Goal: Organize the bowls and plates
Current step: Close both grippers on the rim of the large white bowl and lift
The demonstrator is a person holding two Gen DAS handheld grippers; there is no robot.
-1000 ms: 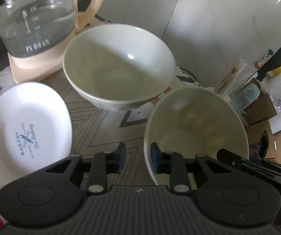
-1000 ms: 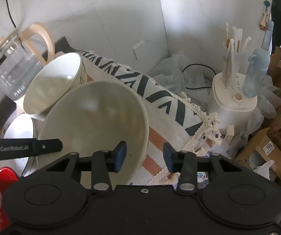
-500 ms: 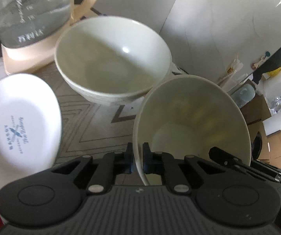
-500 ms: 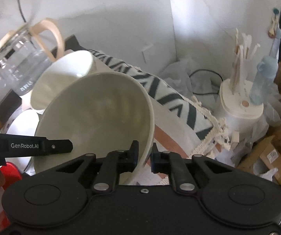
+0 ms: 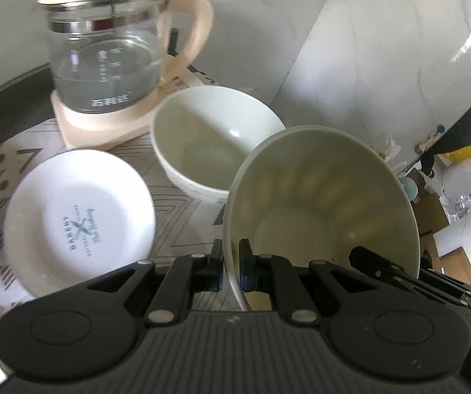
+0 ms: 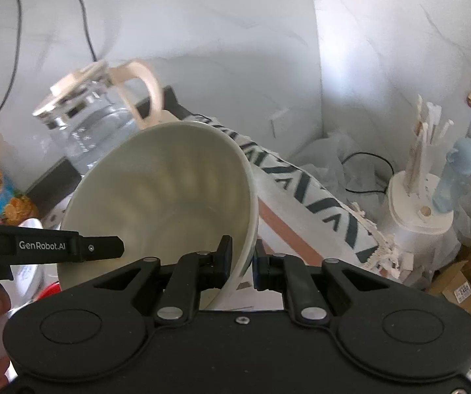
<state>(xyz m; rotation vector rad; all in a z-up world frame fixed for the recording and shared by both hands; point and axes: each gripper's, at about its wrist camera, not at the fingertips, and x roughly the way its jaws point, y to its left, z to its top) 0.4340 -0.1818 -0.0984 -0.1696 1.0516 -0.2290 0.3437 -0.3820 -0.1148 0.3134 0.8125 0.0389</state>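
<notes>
Both grippers, left (image 5: 231,264) and right (image 6: 242,259), pinch opposite rims of the tilted cream bowl (image 5: 320,207), beside a second bowl (image 5: 214,141).

A second ago both grippers stood open around the rim of the cream bowl (image 5: 320,203); now the left gripper (image 5: 231,269) and the right gripper (image 6: 242,264) each pinch that rim, one finger inside and one outside. The bowl has come up off the mat. In the left wrist view the white bowl (image 5: 215,138) has shrunk toward frame centre, the glass kettle (image 5: 110,52) shows whole at upper left, and the printed plate (image 5: 77,223) sits fully in frame at lower left.
</notes>
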